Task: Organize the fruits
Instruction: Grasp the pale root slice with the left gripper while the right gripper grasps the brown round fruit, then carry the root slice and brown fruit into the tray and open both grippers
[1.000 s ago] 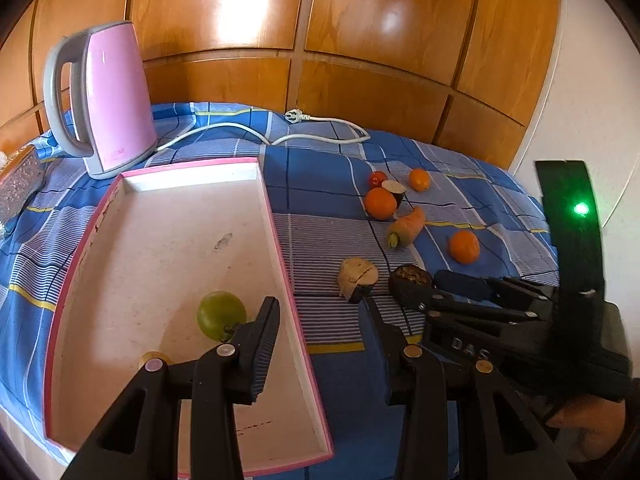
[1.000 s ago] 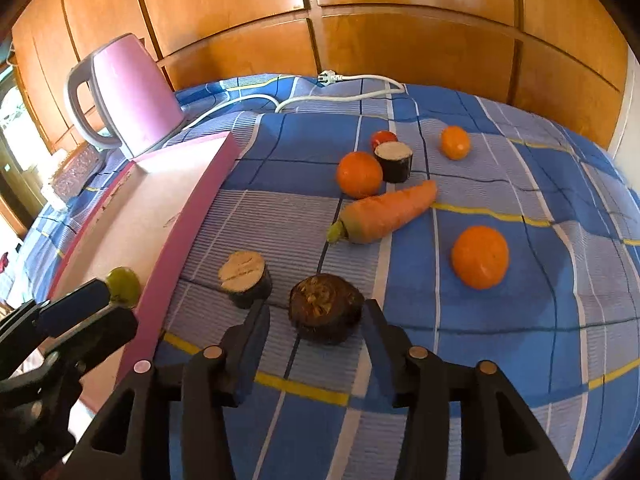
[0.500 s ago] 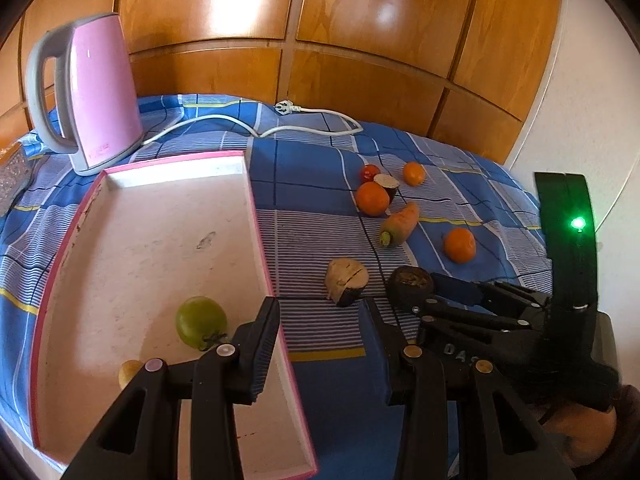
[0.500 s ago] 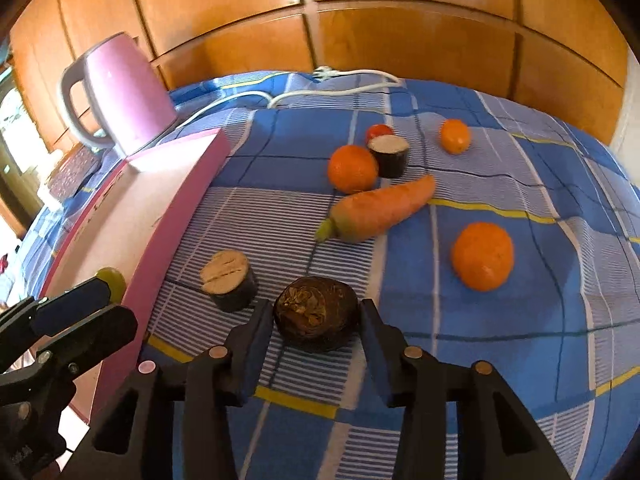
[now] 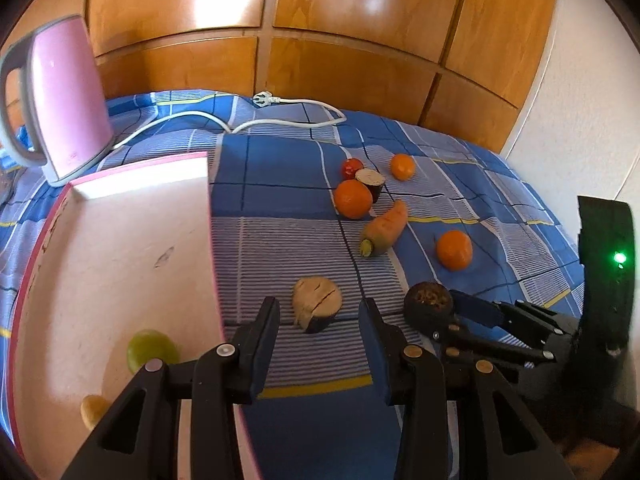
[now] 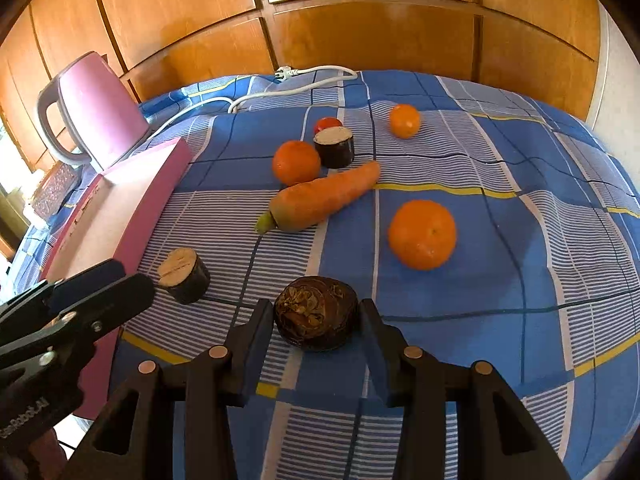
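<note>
The dark round fruit [image 6: 316, 312] sits on the blue checked bedspread [image 6: 500, 240], cut or stem face up, directly between the fingers of my right gripper [image 6: 316, 320]. The fingers flank it left and right, close to its sides. I cannot tell whether the pads [image 6: 262, 326] already touch the skin; I judge them open around it, not yet clamped. The fruit is squat and round, with no long axis to align to, so the relation that matters is simple: it lies dead ahead, centred in the gap, and closing is all the next move needs.

My left gripper [image 5: 318, 332] is open and holds nothing. The brown cut piece [image 5: 317, 303] lies just ahead of its fingertips, slightly between them. The right gripper is plainly the nearer to the dark fruit.

The pink tray [image 5: 120, 184] lies to the left, well apart from the dark fruit, with the brown piece between. A green fruit [image 5: 150, 348] and a small yellow one [image 5: 94, 408] lie in its near end.

Further out on the bedspread: a carrot [image 6: 320, 198], three oranges [image 6: 422, 234], another dark cut piece [image 6: 334, 146], a red fruit [image 6: 327, 123]. A pink kettle [image 6: 96, 112] stands beyond the tray.
</note>
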Action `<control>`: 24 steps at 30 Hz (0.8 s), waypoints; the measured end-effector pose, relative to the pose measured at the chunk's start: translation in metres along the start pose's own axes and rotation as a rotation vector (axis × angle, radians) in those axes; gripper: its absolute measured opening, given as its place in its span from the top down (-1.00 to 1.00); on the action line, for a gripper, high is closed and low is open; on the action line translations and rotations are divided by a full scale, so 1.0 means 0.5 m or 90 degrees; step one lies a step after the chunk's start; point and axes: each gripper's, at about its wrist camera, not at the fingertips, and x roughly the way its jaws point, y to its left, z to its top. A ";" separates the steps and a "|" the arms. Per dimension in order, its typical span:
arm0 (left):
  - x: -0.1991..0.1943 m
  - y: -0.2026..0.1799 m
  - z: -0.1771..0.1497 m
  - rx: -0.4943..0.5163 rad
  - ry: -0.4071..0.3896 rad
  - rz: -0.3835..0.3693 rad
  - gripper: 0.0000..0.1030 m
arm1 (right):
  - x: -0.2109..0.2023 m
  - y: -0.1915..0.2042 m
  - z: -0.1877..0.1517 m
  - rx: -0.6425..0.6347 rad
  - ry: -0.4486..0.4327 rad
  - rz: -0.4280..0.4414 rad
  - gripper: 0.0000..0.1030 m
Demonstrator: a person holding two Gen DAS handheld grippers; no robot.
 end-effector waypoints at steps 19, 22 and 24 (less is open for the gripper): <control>0.082 -0.014 0.013 0.028 0.054 0.045 0.38 | 0.008 -0.013 0.002 0.012 0.004 0.029 0.13; 0.081 -0.017 0.010 0.032 0.043 0.051 0.39 | 0.008 -0.007 0.000 0.002 0.003 0.021 0.13; 0.073 -0.015 0.010 0.027 0.031 0.050 0.39 | 0.009 -0.007 0.000 -0.003 0.004 0.020 0.13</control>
